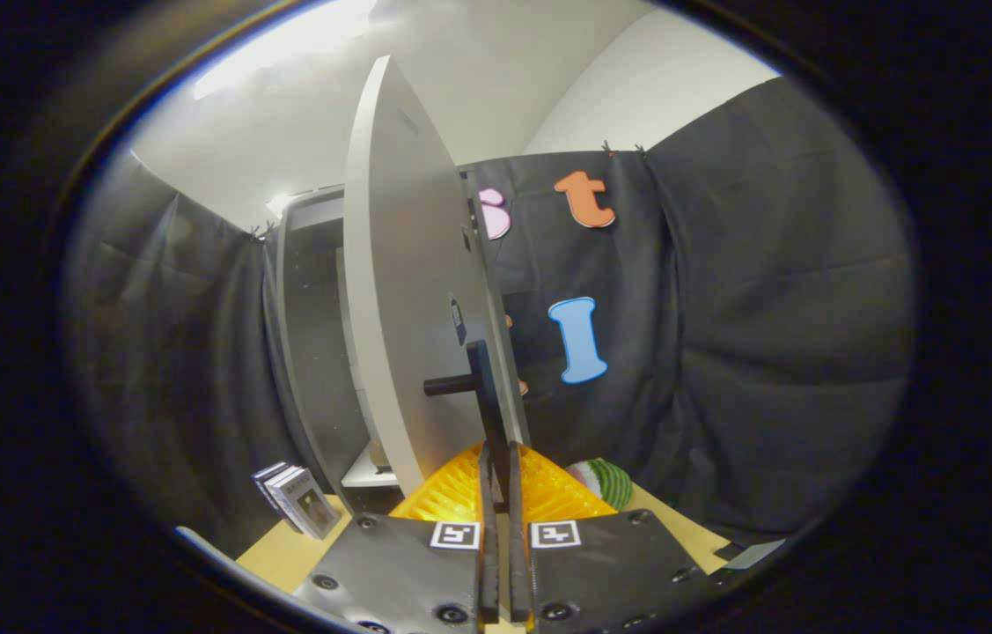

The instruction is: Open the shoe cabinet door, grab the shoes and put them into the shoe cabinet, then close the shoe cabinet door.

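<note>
Gripper [503, 493] at lower centre, fingers pressing together on the thin edge of the cabinet door [412, 291], holding it half open; books [297, 497] standing lower left.

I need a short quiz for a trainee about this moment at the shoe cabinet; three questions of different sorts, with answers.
1. True or false: the shoe cabinet door is fully closed.
2. What does the gripper pinch? A) the stack of books B) the door's black handle C) the striped shoe
3. Fill in: the striped shoe lies on the wooden ____.

Key: 1 false, it stands swung open. 2 B, the fingers look closed on the handle's lower end. 3 table.
</note>
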`<state>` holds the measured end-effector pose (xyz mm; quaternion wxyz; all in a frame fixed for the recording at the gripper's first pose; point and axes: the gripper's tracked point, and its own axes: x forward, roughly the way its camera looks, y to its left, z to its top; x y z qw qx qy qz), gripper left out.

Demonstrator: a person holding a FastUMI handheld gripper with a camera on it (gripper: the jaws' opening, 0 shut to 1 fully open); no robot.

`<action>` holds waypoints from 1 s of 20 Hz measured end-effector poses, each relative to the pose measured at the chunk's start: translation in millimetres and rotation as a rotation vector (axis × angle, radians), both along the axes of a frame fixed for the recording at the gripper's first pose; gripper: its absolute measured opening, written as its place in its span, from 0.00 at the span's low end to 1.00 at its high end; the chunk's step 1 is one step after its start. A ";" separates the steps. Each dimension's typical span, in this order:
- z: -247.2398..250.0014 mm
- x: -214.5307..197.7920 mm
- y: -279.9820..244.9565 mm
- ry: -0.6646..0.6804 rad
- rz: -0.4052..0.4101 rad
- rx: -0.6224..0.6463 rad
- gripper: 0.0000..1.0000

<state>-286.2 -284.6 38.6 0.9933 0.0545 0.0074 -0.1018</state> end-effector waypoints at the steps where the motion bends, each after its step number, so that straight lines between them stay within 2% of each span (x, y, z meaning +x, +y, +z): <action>1: 1.5 -2.5 -7.1 -0.004 -0.014 0.003 0.07; 16: 13.5 -35.0 -65.0 -0.038 -0.120 0.002 0.03; 20: 11.8 -40.8 -66.2 -0.034 -0.114 0.000 0.04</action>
